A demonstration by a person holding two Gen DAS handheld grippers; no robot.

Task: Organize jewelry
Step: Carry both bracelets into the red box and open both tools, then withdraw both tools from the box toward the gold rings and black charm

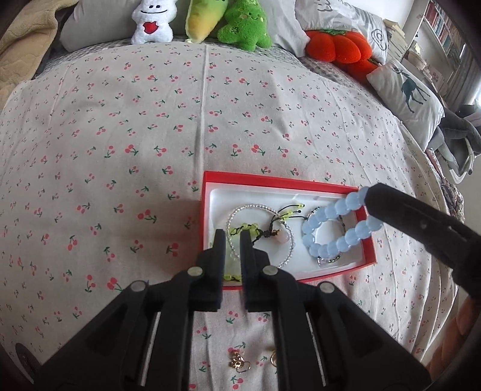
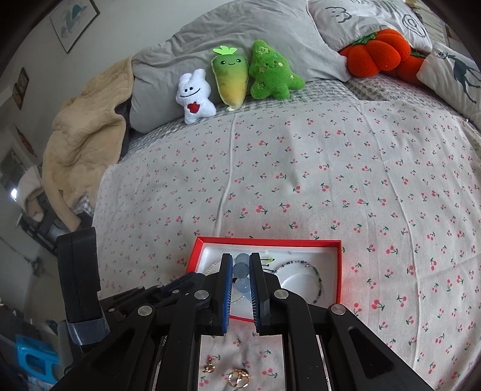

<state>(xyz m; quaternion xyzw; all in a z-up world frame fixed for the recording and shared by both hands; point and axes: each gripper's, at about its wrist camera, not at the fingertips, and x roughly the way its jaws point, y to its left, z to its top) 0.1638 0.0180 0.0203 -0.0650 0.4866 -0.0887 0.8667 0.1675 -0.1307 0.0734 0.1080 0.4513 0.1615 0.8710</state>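
Gold earrings (image 2: 237,377) beneath, right gripper (image 2: 240,261) pinching blue bracelet (image 1: 336,227) over red box (image 1: 368,240), left gripper (image 1: 232,237) seemingly parted, empty.

A home bedroom: a bed (image 2: 300,168) under a cherry-print sheet, grey pillows (image 2: 240,33) and plush toys (image 2: 231,78) at its far end, a framed picture (image 2: 73,22) on the wall, bookshelves (image 1: 442,27) beyond.

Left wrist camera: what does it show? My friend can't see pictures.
The right tool holds a pale blue bead bracelet over an open red box of bracelets on a cherry-print bedsheet. The left tool hovers at the box's near edge.
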